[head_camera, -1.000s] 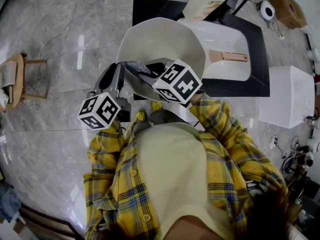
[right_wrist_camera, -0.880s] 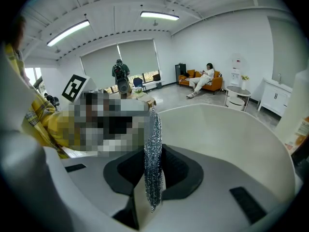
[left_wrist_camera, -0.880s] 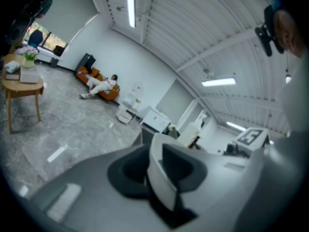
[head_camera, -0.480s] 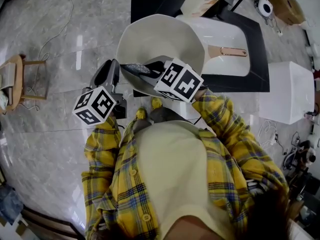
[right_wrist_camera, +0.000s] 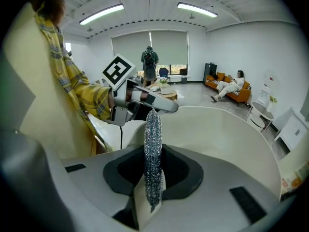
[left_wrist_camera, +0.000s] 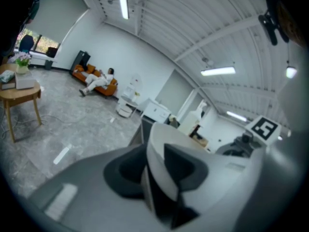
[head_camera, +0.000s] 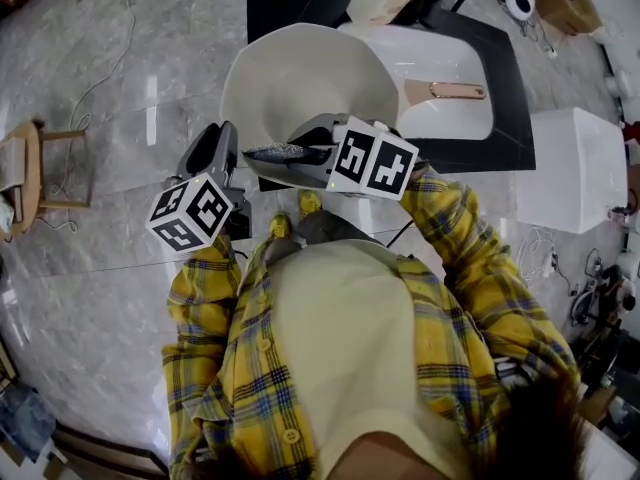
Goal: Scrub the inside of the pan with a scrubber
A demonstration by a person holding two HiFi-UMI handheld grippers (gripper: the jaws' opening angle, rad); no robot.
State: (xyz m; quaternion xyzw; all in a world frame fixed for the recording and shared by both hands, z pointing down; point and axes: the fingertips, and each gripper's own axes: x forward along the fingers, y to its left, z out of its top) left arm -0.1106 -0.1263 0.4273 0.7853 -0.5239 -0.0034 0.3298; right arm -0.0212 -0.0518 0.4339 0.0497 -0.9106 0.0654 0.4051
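The pan [head_camera: 310, 83] is tilted, with its rim lodged between the 2 jaws of the left tool [left_wrist_camera: 155, 178], which are opening. The right tool [right_wrist_camera: 152, 178] pinches the steel-mesh scrubber [right_wrist_camera: 153, 139], which projects forward of its jaws, near the pan's inner wall.

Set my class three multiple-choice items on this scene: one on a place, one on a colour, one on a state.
1. Where is the scrubber? A. on the floor B. in the right gripper C. in the white basin
2. What colour is the pan? A. black B. cream-white C. red
3. How is the pan? A. flat on the floor B. upside down on the stool C. held up in the air
Key: 1 B, its jaws are shut on it. 2 B, pale inside and at the rim. 3 C, its rim is between the jaws of the left gripper, which are opening.
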